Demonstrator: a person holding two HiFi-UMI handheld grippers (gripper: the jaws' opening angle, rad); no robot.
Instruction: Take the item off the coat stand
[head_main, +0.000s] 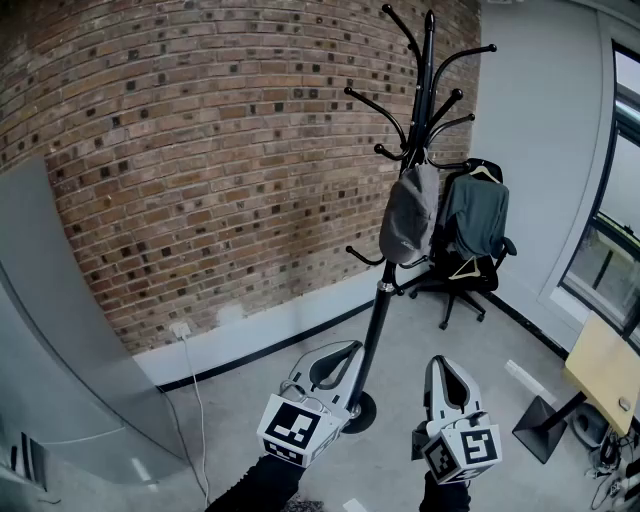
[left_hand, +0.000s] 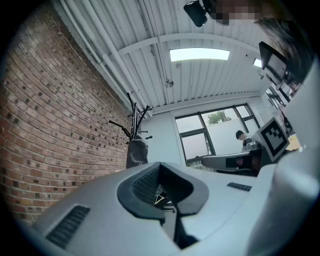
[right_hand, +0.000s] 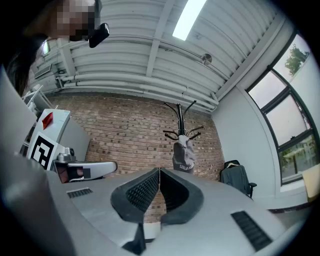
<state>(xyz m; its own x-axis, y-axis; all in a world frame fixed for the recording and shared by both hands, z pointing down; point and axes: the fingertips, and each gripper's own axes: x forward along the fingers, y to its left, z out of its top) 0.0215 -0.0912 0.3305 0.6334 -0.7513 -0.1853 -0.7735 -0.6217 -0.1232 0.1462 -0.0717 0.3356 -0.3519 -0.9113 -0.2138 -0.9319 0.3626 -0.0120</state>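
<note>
Progress on the task looks to be nil so far. The grey cap (head_main: 408, 215) hangs on the coat stand (head_main: 384, 295), on a hook about halfway up the pole, with the brick wall (head_main: 200, 150) behind it. Nothing is touching it.

Both grippers sit low and close to the person, well apart from the cap. The left gripper (head_main: 356, 347) is near the foot of the stand. Its jaws are closed tip to tip and hold nothing, and only the room shows through the hollow between the pads. The right gripper (head_main: 441, 362) is just beside it, to the right of the stand's base. Its jaws are pressed fully together and it is empty too. Both gripper views look up at the cap from a distance.

By my judgement the whole job is left to do. One gripper has to be raised to the cap and opened, then closed on the fabric, and the cap lifted up and off its hook. An office chair (head_main: 470, 265) with a jacket on it stands behind the stand and is no part of this.
</note>
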